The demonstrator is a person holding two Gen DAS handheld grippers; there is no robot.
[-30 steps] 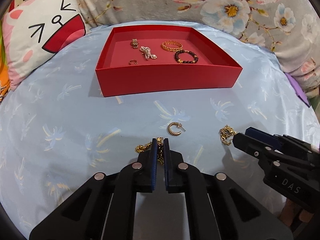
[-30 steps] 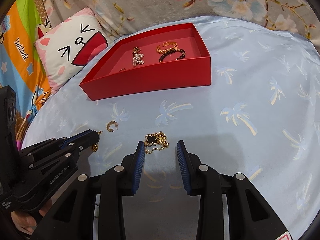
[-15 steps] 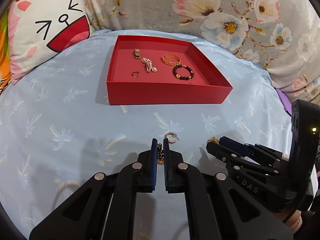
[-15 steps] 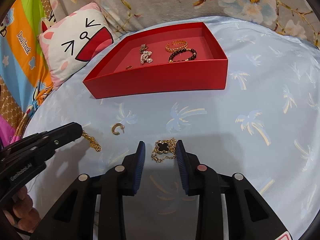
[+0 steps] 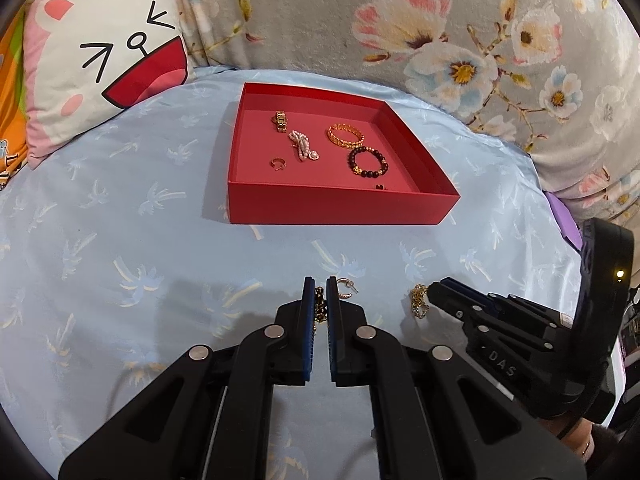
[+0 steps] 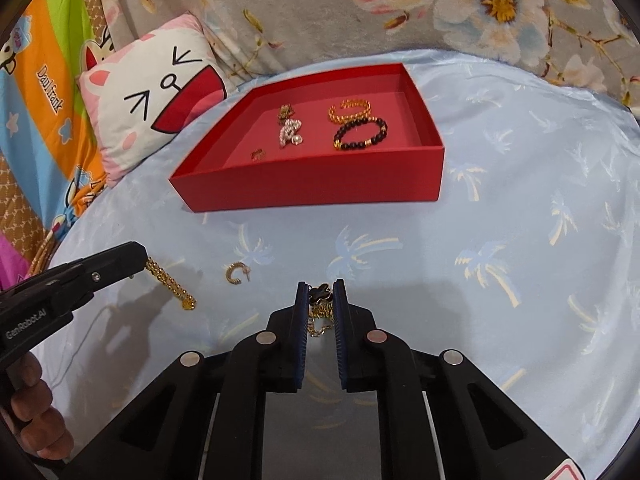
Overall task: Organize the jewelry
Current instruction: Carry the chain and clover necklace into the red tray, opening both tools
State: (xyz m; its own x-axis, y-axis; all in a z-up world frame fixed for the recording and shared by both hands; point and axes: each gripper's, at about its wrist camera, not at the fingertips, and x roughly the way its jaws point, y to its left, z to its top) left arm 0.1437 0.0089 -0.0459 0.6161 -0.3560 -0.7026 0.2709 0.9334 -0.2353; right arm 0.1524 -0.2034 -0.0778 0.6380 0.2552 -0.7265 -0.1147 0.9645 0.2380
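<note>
A red tray (image 5: 340, 210) (image 6: 320, 192) lies on the blue cloth and holds several pieces: a gold bangle (image 5: 345, 136), a dark bead bracelet (image 5: 368, 162), a pearl piece (image 5: 303, 149). My left gripper (image 5: 320, 292) is shut on a gold chain (image 6: 170, 284), which hangs lifted off the cloth. My right gripper (image 6: 320, 296) is shut on a black clover necklace (image 6: 320, 295); its gold chain (image 5: 418, 300) dangles. A gold hoop earring (image 6: 237, 273) (image 5: 346, 286) lies on the cloth between both grippers.
A cat-face pillow (image 5: 104, 68) leans at the back left. A floral grey cushion (image 5: 440, 32) runs along the back. A purple item (image 5: 562, 216) sits at the right edge of the cloth.
Both grippers rose from the cloth with their pieces. The right gripper closed on the clover necklace. The gold chain now hangs from the left gripper.
</note>
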